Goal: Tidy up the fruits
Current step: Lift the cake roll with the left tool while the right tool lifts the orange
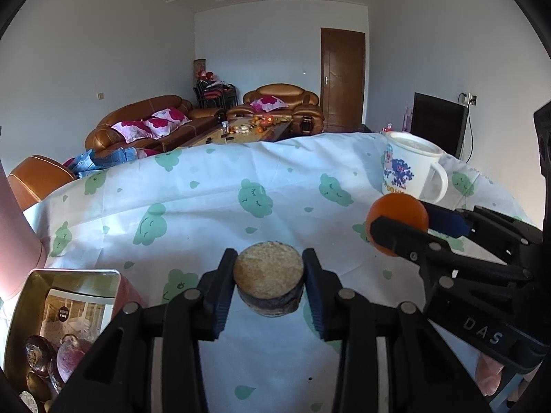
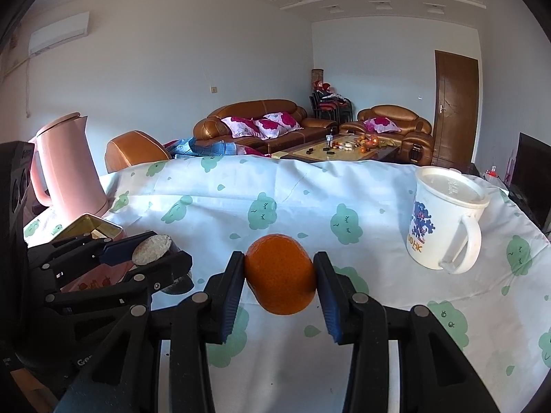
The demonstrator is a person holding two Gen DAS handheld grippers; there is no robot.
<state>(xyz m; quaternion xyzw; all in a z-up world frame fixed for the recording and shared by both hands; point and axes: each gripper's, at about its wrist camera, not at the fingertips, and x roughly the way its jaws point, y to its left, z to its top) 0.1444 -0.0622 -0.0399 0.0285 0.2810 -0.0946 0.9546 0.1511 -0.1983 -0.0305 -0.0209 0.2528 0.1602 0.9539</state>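
Both claws loaded, both lifted clear of the table [image 2: 310, 189], which wears a white cloth with green cloud prints. Left claw [image 1: 269, 284] is clamped on a round flat-topped piece [image 1: 268, 282]: pale grainy top face, dark rind round the side; looks like a cut fruit, can't tell which kind. Its pads press both sides. Right claw [image 2: 279, 280] is clamped on an orange [image 2: 279, 273], pads tight against its left and right flanks. Taking the white mug [image 2: 444, 220] as landmark: it stands upright on the cloth, lid on, blue cartoon print, handle toward the camera side. The orange hangs left of the mug and nearer the camera, apart from it. In the left wrist view the orange [image 1: 396, 227] sits just below the mug [image 1: 413, 168], gripped by the right claw [image 1: 399, 229] coming in from the right edge. The cut piece [image 2: 153, 249] is further left of the mug again, well apart from it, with the left claw [image 2: 151, 253] reaching in from the left edge. An open gold-lined tin [image 1: 62, 309] lies far left of the mug, near the table's front edge; inside are a printed card and a few dark and reddish round items, not identifiable. A pink kettle [image 2: 67, 172] stands behind the tin [image 2: 89, 229], at the table's far left corner. A fingertip [image 1: 489, 375] shows under the right claw's body.
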